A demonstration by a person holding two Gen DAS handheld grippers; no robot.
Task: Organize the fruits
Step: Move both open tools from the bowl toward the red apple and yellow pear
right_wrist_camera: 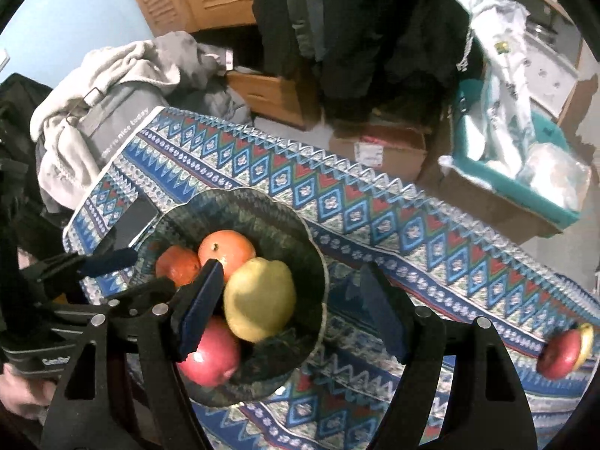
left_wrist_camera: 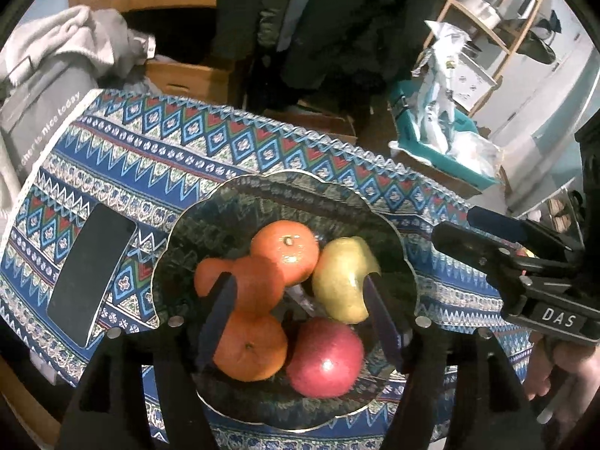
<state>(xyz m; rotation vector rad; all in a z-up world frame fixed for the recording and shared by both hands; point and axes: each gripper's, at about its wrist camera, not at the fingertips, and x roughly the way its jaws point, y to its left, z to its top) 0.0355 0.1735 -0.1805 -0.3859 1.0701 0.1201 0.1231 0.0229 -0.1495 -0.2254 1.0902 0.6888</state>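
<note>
A dark patterned bowl (left_wrist_camera: pixel 337 195) sits on the blue patterned tablecloth and holds three oranges (left_wrist_camera: pixel 285 249), a yellow pear (left_wrist_camera: pixel 343 281) and a red apple (left_wrist_camera: pixel 324 358). My left gripper (left_wrist_camera: pixel 300 292) is open above the bowl, its fingers over the fruit, holding nothing. My right gripper (right_wrist_camera: pixel 288 281) is open and empty, straddling the pear (right_wrist_camera: pixel 260 300) and the bowl's right rim (right_wrist_camera: pixel 322 262). Another red apple (right_wrist_camera: pixel 558 356) with a yellow fruit behind it lies on the cloth at the far right. The right gripper also shows in the left wrist view (left_wrist_camera: pixel 461 227).
A black phone (left_wrist_camera: pixel 92 273) lies on the cloth left of the bowl. A grey bag with towels (right_wrist_camera: pixel 108 120) stands past the table's left end. Cardboard boxes (right_wrist_camera: pixel 378 146) and a teal box of bags (right_wrist_camera: pixel 525 157) sit on the floor behind the table.
</note>
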